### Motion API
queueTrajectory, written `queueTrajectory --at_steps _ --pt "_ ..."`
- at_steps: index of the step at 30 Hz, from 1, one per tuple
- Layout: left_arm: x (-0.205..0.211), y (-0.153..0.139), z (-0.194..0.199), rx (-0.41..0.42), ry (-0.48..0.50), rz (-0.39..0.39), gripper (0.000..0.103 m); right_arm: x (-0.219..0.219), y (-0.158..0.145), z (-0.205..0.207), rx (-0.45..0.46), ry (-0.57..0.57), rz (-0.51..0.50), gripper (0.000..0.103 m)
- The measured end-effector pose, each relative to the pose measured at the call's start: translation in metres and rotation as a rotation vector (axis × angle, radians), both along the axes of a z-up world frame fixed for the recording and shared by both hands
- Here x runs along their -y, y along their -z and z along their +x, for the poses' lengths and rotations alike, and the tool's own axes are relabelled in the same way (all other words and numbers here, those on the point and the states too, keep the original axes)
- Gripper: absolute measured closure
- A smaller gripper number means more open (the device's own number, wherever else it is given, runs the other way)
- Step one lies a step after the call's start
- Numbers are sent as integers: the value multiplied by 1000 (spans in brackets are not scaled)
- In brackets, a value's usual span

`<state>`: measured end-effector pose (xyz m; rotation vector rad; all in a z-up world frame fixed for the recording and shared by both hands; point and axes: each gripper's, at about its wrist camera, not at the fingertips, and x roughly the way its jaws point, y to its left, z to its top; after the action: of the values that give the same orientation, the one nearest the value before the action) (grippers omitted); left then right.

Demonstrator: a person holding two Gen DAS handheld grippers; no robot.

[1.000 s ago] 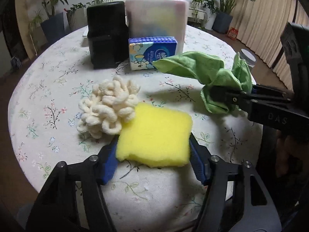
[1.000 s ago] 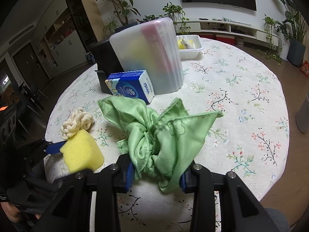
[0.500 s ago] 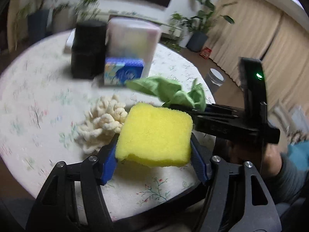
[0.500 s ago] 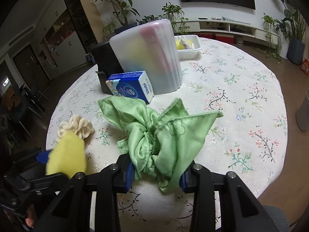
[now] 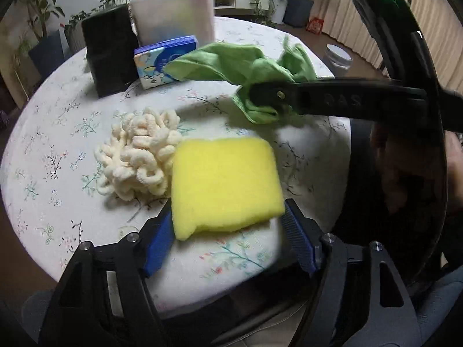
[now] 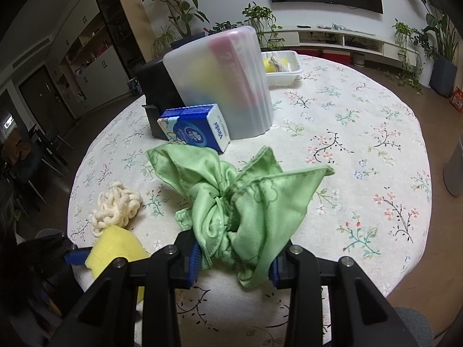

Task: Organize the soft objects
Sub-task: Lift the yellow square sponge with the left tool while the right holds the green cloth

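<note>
Left claw (image 5: pixel 228 231): jaws opening, yellow sponge (image 5: pixel 225 185) sits between the blue pads. Left pad is at the sponge edge, right pad shows a gap, so no real squeeze on it. Sponge lies at the near edge of the desk (image 5: pixel 58 144), touching the cream knotted rope bundle (image 5: pixel 139 156) on its left.

Right claw (image 6: pixel 234 260): clamped on the bunched green cloth (image 6: pixel 240 196), pads pinching the gathered middle, loose corners fanning out above the floral tablecloth. In the left wrist view the same cloth (image 5: pixel 240 63) hangs from the right claw's black finger, off the desk surface.

Mid desk: blue tissue pack (image 6: pixel 194 130) standing just behind the cloth. Right behind it a frosted plastic container (image 6: pixel 220 84) with coloured items inside, blurred through the wall. Black box (image 6: pixel 156 92) beside that container on the left.

Far side: white tray (image 6: pixel 286 72) holding something yellow and something pale, too small to tell. Potted plants (image 6: pixel 173 3) and a low shelf past the desk.
</note>
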<state>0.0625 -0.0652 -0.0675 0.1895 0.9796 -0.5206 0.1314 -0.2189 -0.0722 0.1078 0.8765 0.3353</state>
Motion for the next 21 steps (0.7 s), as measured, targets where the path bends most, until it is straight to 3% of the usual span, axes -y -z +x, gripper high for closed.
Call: queueTrajectory --at_steps 3,8,13,18,21 --pt "-11 -8 2 3 -41 -105 40 0 0 0 -2 2 3 64" --pt "-21 -11 9 -6 -86 -144 56 1 0 0 -2 6 8 64" --pt "-19 -41 2 -55 -9 -278 57 3 -1 -1 0 11 20 64" --pt "-43 -60 12 -16 -32 -398 58 8 -2 0 -5 25 47 64" --pt "-52 -67 11 9 -64 -388 58 12 -5 -2 11 38 65 64"
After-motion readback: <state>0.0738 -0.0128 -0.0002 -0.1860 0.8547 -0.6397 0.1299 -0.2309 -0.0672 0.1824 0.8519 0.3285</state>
